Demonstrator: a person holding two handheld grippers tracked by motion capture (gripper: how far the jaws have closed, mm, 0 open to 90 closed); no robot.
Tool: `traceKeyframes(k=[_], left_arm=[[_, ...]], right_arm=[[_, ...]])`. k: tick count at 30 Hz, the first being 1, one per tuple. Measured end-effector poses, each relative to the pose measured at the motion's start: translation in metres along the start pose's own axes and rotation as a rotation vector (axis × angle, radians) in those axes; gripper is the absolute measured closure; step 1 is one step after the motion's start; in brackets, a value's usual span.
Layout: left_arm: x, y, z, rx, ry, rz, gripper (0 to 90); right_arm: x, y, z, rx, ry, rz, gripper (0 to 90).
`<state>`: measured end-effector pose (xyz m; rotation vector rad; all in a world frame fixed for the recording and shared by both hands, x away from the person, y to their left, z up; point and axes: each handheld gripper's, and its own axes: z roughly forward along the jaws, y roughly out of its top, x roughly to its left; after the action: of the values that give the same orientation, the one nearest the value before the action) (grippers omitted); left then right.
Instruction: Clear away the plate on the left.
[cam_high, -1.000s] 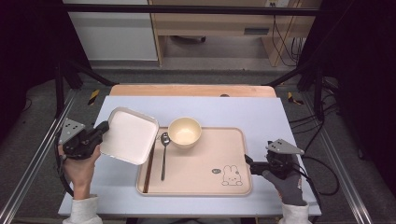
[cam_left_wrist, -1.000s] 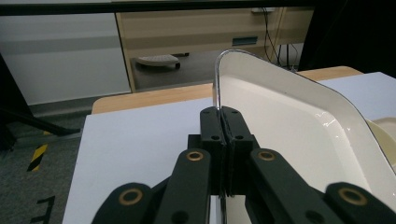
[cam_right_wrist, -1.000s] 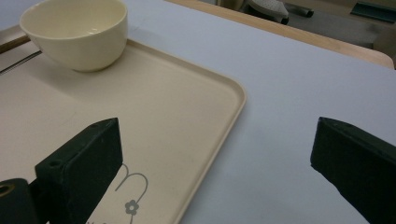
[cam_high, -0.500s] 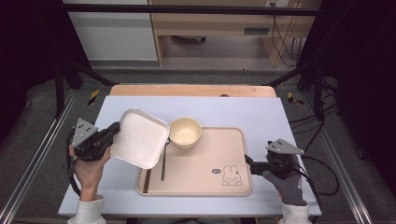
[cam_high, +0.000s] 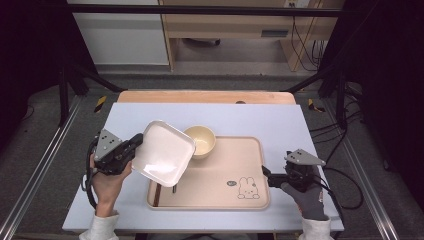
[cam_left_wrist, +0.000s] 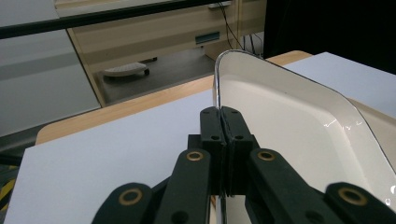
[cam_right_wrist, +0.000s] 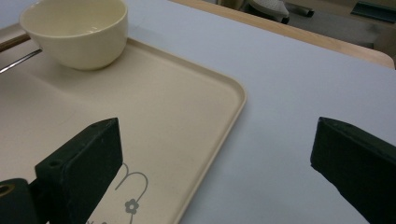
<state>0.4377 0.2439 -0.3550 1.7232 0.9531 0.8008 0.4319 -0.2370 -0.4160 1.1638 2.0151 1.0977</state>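
My left gripper (cam_high: 136, 143) is shut on the rim of a white square plate (cam_high: 163, 152), which it holds tilted in the air over the left end of the beige tray (cam_high: 250, 165). In the left gripper view the jaws pinch the plate's edge (cam_left_wrist: 217, 88), the gripper (cam_left_wrist: 222, 119) closed tight on it. A cream bowl (cam_high: 201, 140) stands on the tray beside the plate. Under the plate lie a spoon and chopsticks (cam_high: 156, 196), mostly hidden. My right gripper (cam_high: 265, 176) rests open at the tray's right edge, with nothing between its jaws (cam_right_wrist: 219, 158).
The tray has a rabbit drawing (cam_high: 247, 187) at its front right. The grey tabletop (cam_high: 280, 120) has a wooden strip (cam_high: 205, 96) along its far edge. Black frame rails stand at both sides. The cream bowl (cam_right_wrist: 74, 30) is at the far left in the right gripper view.
My left gripper has carried the white plate to the right, from beside the tray to over its left end, covering the spoon. The right gripper has stayed still.
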Motion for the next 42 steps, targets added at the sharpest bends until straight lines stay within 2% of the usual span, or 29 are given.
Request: traceKeyframes(k=[13,36,42], left_arm=[[-0.023,0.002,0.01,0.011,-0.04,0.048,88.8],[-0.061,0.004,0.031,0.036,-0.108,0.094,88.9],[-0.074,0.003,0.041,0.043,-0.121,0.129,88.8]], right_arm=[[0.0,0.0,0.0,-0.001,0.002,0.001,2.5],[-0.003,0.001,-0.005,-0.018,-0.002,0.005,2.3],[-0.002,0.001,-0.005,-0.017,-0.001,0.005,2.4]])
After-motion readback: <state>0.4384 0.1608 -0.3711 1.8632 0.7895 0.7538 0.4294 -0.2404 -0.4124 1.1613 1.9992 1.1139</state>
